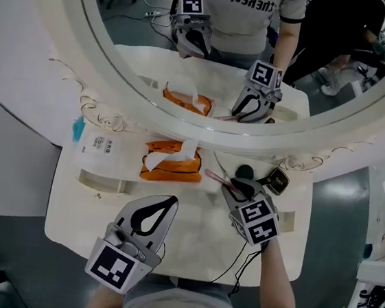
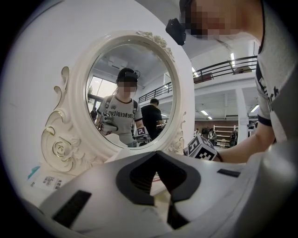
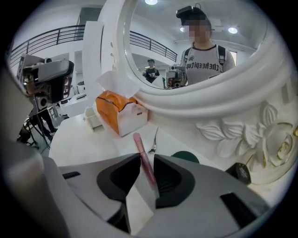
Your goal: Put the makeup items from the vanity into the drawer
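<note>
A thin pink makeup tube lies on the white vanity top, its near end between the jaws of my right gripper. In the right gripper view the pink tube leans along the right pad with a gap on its other side, so the right gripper is open around it. Just beyond sit a dark green round item and a black compact. My left gripper hovers over the front of the vanity, tips together, holding nothing.
An orange tissue box stands at the foot of the big oval mirror. A white packet lies at the left. A thin metal tool rests beside the tube. A cable runs off the front edge near my right arm.
</note>
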{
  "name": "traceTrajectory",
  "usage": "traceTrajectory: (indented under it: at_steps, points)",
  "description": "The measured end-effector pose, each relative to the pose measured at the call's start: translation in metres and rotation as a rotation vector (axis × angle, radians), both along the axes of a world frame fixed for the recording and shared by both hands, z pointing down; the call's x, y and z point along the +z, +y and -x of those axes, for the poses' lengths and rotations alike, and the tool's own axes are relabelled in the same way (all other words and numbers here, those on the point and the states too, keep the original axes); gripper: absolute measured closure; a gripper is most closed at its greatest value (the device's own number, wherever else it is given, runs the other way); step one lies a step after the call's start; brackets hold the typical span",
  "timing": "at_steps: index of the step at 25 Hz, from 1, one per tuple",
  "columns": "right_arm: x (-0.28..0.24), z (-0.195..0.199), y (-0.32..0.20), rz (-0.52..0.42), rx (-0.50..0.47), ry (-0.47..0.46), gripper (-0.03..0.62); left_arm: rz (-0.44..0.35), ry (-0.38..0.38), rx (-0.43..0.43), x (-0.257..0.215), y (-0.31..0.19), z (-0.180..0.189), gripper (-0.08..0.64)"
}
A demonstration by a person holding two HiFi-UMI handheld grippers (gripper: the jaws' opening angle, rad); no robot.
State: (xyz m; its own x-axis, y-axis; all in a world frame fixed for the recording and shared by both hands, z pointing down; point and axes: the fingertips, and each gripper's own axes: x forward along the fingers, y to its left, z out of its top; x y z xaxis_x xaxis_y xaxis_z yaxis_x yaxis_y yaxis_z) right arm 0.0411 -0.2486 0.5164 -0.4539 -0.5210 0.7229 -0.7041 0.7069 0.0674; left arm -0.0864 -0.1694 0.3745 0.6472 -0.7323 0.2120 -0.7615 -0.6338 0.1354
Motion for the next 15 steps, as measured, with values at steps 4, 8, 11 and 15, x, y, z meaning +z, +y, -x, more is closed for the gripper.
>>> traceTrajectory:
  at_steps: [4, 8, 11, 15]
  points:
    - [0.0019, 0.0010, 0.0034, 0.010, -0.011, 0.006, 0.485, 0.000, 0.003, 0.004, 0.0001, 0.0002, -0.0010, 0.546]
    - [0.0026, 0.0035, 0.0071, 0.017, -0.007, -0.002, 0.525, 0.000, 0.002, 0.001, -0.0005, 0.0004, 0.0007, 0.546]
    - [0.0030, 0.0030, 0.0072, 0.013, 0.004, -0.006, 0.526, 0.000, 0.002, 0.002, -0.0008, 0.0010, 0.0013, 0.546]
    - [0.0014, 0.0042, 0.0097, 0.010, 0.013, -0.012, 0.531, -0.004, -0.002, 0.007, -0.0018, 0.0024, 0.0017, 0.546]
